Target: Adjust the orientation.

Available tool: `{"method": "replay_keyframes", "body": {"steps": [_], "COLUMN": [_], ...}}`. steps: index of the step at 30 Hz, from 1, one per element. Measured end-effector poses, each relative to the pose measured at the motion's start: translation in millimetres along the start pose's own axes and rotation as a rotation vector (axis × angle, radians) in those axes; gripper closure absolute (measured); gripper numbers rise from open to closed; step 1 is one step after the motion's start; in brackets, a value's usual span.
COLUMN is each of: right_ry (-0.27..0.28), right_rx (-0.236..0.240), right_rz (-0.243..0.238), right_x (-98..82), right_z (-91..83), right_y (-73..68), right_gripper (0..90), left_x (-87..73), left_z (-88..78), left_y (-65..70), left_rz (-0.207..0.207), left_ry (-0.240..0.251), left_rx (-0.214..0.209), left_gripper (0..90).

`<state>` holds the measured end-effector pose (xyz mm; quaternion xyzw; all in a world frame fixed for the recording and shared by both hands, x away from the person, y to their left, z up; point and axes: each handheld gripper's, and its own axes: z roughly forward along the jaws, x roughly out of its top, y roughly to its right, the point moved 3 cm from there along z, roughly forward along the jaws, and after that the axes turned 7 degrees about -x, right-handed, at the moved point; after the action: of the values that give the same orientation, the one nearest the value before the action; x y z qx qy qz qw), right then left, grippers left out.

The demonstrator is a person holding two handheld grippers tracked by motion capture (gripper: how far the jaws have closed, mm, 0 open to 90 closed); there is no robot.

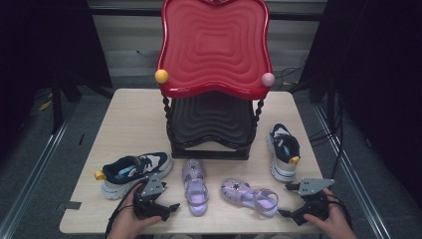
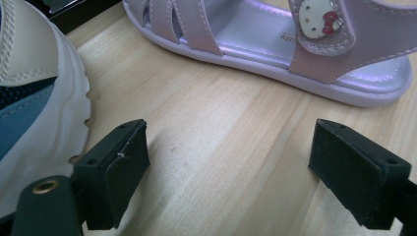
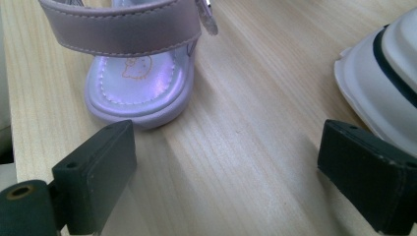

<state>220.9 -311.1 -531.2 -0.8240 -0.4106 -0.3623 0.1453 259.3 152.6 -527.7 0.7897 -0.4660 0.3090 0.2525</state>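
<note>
Both hands sit at the near edge of the bench (image 1: pixel 129 114) in the high view, each carrying a hand-held gripper. Just ahead of the left hand-held gripper (image 1: pixel 171 208) lie the left sneaker (image 1: pixel 134 172) and the upright lilac sandal (image 1: pixel 195 186); the right hand-held gripper (image 1: pixel 284 201) lies close to the second sandal (image 1: pixel 249 195), which lies crosswise, with the right sneaker (image 1: pixel 283 151) beyond it. Behind them stands a two-tier rack (image 1: pixel 214 47), red tray above a black one.

Left gripper view: the jaws stand wide apart and released, bare wood between them, the sneaker's white sole (image 2: pixel 59 113) just beside the left jaw and the sandal (image 2: pixel 275 49) lying across ahead, apart from both jaws.

Right gripper view: the jaws are likewise released and empty. The sandal's heel (image 3: pixel 137 93) lies just past the left jaw, a white sneaker sole (image 3: pixel 378 78) by the right one.

Judging from this, a sandal pickup looks next: pinch a strap or the sole's side, centred, rather than nudging the neighbouring sneaker.

Pale wood-grain tops the bench; grey floor, cables and dark curtains surround it.
</note>
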Motion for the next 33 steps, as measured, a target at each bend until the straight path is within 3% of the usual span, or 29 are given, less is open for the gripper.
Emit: {"method": "replay_keyframes", "body": {"steps": [24,29,33], "right_ry": [0.001,0.0,0.0], "right_rx": [0.0,0.0,0.0], "right_rz": [0.0,0.0,0.0], "right_x": [0.0,0.0,0.0], "right_z": [0.0,0.0,0.0], "right_y": [0.0,0.0,0.0], "right_gripper": [7.0,7.0,7.0], "left_x": [0.2,0.9,2.7], "left_z": [0.1,0.7,0.3], "left_y": [0.4,1.4,3.8], "left_rz": [-0.005,-0.016,-0.053], "left_ry": [-0.001,0.001,0.015], "left_rx": [0.008,0.024,0.022], "left_gripper": [14.5,14.9,18.3]}}
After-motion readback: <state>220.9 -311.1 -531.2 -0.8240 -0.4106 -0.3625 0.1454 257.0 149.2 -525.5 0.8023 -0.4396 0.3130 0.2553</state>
